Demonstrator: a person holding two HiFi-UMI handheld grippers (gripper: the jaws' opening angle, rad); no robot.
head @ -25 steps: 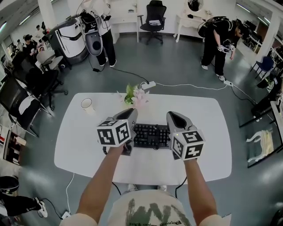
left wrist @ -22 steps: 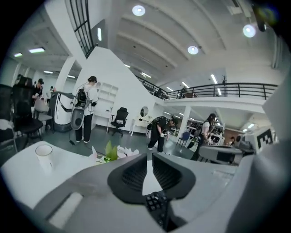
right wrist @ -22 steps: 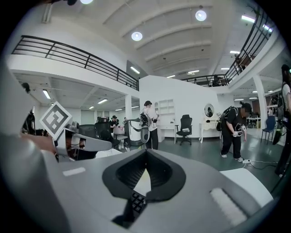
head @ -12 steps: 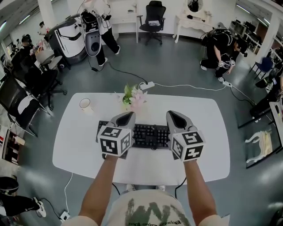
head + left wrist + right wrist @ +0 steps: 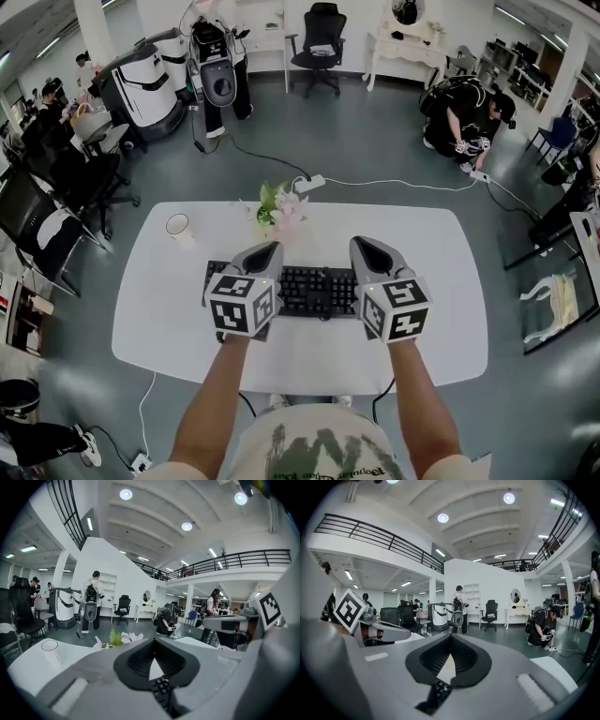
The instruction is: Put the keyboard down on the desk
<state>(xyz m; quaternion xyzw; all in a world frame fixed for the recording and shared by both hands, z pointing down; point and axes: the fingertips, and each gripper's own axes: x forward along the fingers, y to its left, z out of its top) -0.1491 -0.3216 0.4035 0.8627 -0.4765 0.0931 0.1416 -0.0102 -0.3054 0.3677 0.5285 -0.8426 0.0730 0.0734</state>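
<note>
Left gripper (image 5: 267, 253): jaws together, over left part of keyboard (image 5: 314, 289). Right gripper (image 5: 368, 248): jaws together, at keyboard's right end. Contact with keyboard unclear for both. Black keyboard lies flat mid-desk (image 5: 431, 281). Flowers (image 5: 281, 208) just beyond keyboard; cup (image 5: 177, 225) at far left.

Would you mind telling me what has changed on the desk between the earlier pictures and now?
The left claw rolled a little and eased back toward the person, so the left end of the keyboard, hidden before, now shows on the desk. Both claws are shut on the keyboard's ends. The right claw, cup and flowers stayed put.
</note>
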